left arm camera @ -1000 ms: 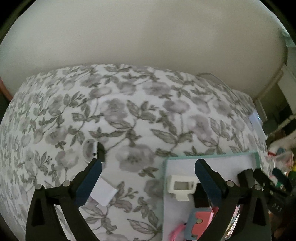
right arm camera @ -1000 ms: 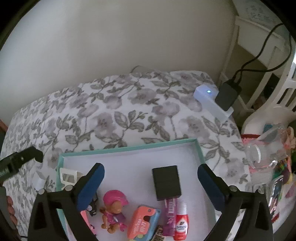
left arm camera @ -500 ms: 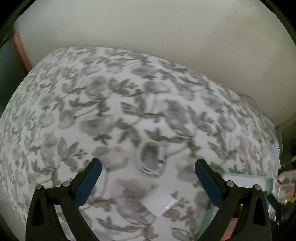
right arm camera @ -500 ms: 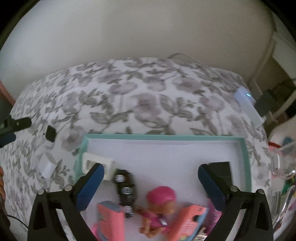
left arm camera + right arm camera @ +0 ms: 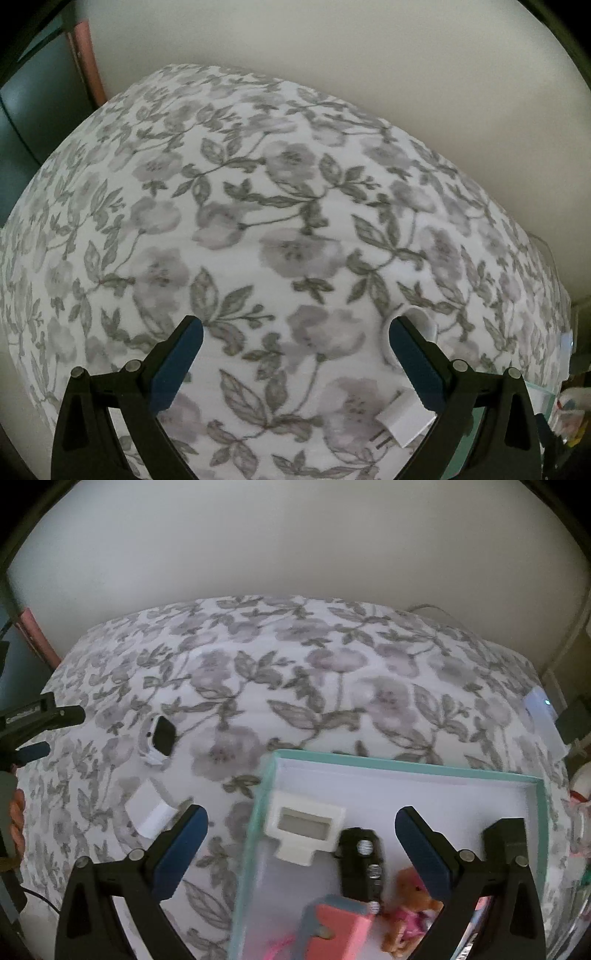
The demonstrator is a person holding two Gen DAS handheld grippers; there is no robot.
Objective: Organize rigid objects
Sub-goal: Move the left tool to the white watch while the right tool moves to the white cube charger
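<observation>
A teal-rimmed white tray (image 5: 402,767) lies on the floral cloth and holds a cream plastic frame (image 5: 304,823), a black block with screws (image 5: 360,860), a pink and blue case (image 5: 340,928), a small pink doll (image 5: 413,915) and a black box (image 5: 506,840). Outside it lie a white watch with a black face (image 5: 159,738) and a white charger plug (image 5: 149,812), which also shows in the left wrist view (image 5: 404,421). My right gripper (image 5: 301,823) is open above the tray's left part. My left gripper (image 5: 295,339) is open and empty over bare cloth; its right finger hides most of the watch (image 5: 419,319).
The floral cloth (image 5: 277,221) covers a rounded surface against a pale wall. A white device with a lit dot (image 5: 541,705) and a black adapter (image 5: 572,720) sit at the right edge. A pink post (image 5: 86,55) stands at the far left. Clutter lies at the far right.
Both grippers have swung left. The watch and plug slid from centre to the right in the left view. The tray moved right in the right view, and the watch came into sight.
</observation>
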